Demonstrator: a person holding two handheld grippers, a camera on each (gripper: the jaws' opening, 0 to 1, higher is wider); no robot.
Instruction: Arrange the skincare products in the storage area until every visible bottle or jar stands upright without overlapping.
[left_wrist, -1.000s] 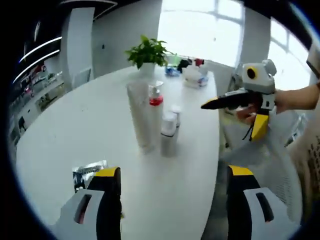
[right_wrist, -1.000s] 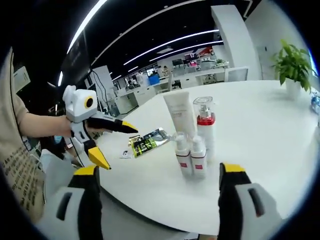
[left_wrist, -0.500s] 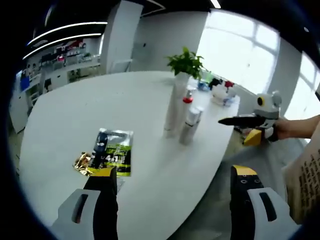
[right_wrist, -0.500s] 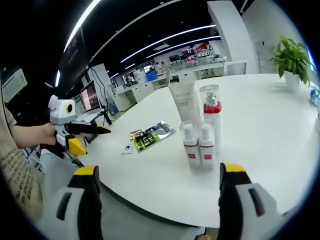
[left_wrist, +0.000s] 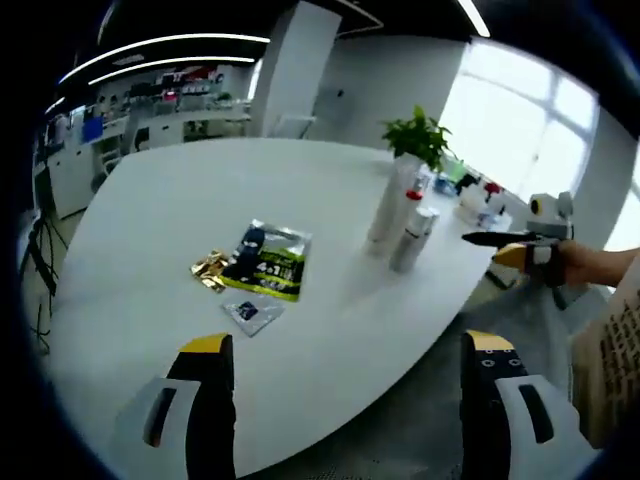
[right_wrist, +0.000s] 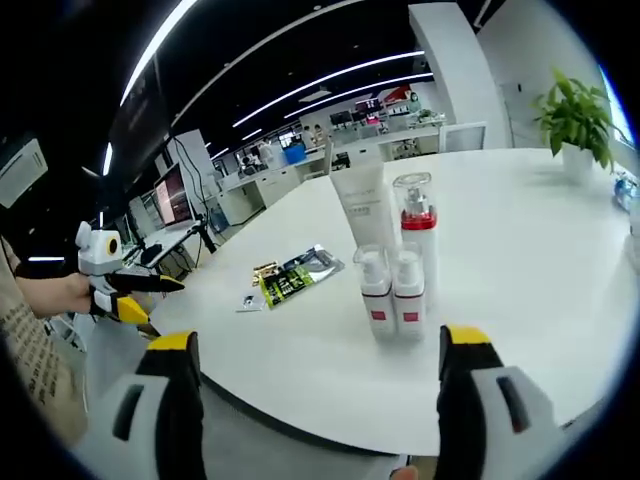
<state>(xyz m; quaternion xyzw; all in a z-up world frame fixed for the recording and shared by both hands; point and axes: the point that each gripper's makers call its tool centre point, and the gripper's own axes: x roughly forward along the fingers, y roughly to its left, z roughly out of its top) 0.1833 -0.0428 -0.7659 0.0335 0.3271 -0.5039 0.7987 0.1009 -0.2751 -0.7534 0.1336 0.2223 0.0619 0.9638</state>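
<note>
On the white table (right_wrist: 520, 260) four products stand upright in a tight cluster: a tall white tube (right_wrist: 362, 205), a red-collared pump bottle (right_wrist: 416, 218) and two small pump bottles (right_wrist: 392, 293) in front. The right gripper view catches their red labels; the left gripper view sees the cluster (left_wrist: 403, 218) small and far off, with a green sachet (left_wrist: 266, 264) nearer. Left gripper (left_wrist: 345, 400) jaws apart, holding nothing. Right gripper (right_wrist: 315, 385) likewise wide apart, off the table edge.
</note>
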